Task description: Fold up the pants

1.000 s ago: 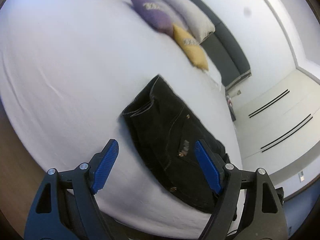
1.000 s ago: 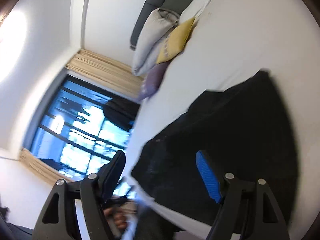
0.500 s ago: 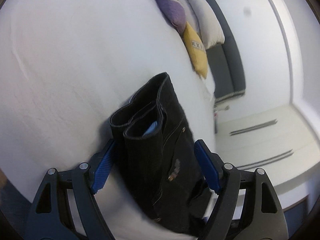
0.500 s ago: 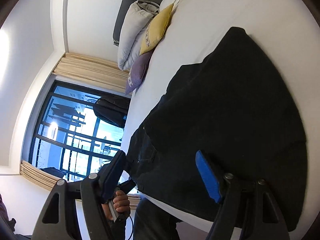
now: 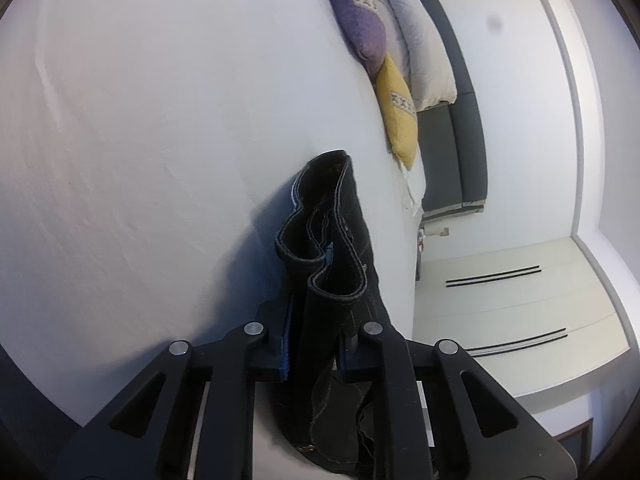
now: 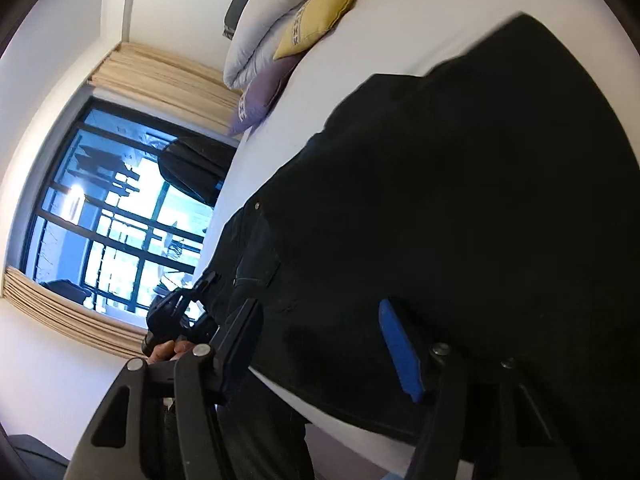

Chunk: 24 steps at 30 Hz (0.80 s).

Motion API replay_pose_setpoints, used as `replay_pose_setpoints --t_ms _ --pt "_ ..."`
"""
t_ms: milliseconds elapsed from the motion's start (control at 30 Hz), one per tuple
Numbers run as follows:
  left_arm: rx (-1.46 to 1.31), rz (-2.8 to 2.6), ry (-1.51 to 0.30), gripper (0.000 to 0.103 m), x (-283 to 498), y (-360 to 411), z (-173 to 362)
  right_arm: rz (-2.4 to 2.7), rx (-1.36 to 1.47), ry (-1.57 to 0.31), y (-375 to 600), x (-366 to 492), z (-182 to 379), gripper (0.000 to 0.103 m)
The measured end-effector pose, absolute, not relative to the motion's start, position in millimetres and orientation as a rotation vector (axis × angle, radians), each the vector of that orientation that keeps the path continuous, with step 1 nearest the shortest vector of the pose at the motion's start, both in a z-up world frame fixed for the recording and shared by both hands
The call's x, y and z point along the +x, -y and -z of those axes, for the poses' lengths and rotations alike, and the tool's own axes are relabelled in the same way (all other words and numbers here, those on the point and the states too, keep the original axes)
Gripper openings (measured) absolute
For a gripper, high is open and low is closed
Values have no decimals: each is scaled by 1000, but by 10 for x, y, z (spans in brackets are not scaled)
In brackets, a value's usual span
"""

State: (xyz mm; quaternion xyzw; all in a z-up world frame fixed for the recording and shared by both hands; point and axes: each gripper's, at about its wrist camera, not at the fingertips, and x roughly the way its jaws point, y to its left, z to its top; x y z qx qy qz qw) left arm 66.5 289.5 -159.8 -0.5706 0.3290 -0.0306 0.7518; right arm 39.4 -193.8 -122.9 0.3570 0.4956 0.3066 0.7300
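Black pants (image 5: 340,248) lie on a white bed (image 5: 140,140). My left gripper (image 5: 314,344) is closing, and its blue pads press on the waistband end, which stands bunched up between them. In the right wrist view the pants (image 6: 460,200) spread dark across the bed (image 6: 400,20) near its edge. My right gripper (image 6: 324,344) is closing over the near edge of the cloth, with fabric between its fingers and the pads still apart from it. The left gripper (image 6: 176,316) and the hand (image 6: 168,350) holding it show at the left end of the pants.
A purple pillow (image 5: 358,20), a yellow pillow (image 5: 396,112) and a pale pillow (image 5: 420,48) lean on a dark headboard (image 5: 460,128). White cabinet doors (image 5: 520,300) stand beyond the bed. A large window (image 6: 112,224) with beige curtains is on the far side.
My left gripper dropped onto the waistband and shut on it, bunching the cloth upward. My right gripper moved in closer over the pants and its jaws narrowed a little.
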Motion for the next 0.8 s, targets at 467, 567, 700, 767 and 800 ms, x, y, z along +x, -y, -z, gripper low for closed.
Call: replay_pose_setpoints --t_ms 467,567,700,767,800 --pt "-1190 66 -692 13 541 -2824 1184 -676 762 -1082 1959 345 1080 70" --pt "-1157 84 -681 13 568 -2744 1004 -702 806 -1001 2088 328 915 74" --pt "-1094 115 -663 13 630 -2595 713 -736 879 -932 2258 314 842 79" --pt "-1076 128 -659 13 674 -2517 595 -719 914 -931 2358 310 908 79" --pt "-1062 137 -655 13 696 -2465 531 -708 933 -934 2410 303 956 79"
